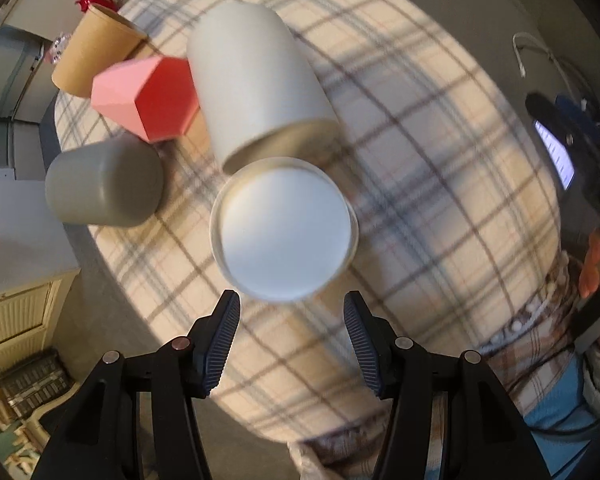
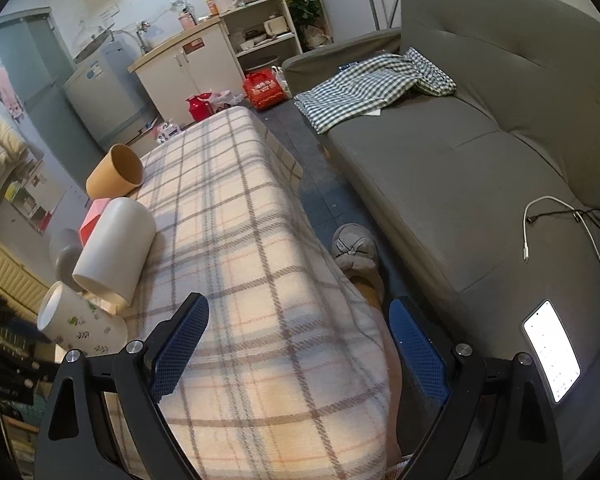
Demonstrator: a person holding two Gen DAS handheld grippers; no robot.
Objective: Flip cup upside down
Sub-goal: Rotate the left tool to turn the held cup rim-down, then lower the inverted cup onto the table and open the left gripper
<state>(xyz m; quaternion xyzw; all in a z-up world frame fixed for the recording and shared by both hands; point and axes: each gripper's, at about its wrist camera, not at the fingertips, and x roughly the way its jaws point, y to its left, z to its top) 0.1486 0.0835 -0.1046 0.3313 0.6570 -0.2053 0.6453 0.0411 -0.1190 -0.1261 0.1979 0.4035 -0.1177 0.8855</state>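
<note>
A white paper cup with small leaf prints [image 2: 82, 326] stands base up on the plaid-covered table [image 2: 252, 240] near its left edge; in the left wrist view I see its flat white base [image 1: 284, 232] from above. My left gripper [image 1: 290, 336] is open and empty, hovering just above and short of that cup. A taller plain white cup [image 1: 256, 88] lies on its side right behind it, also in the right wrist view [image 2: 114, 248]. My right gripper [image 2: 300, 344] is open and empty over the table's near end.
A grey cup [image 1: 104, 180], a pink box [image 1: 148, 96] and a brown cup [image 1: 96, 50] sit along the table's left side. A grey sofa [image 2: 460, 180] with a checked cloth, cables and a lit phone [image 2: 550, 350] stands to the right.
</note>
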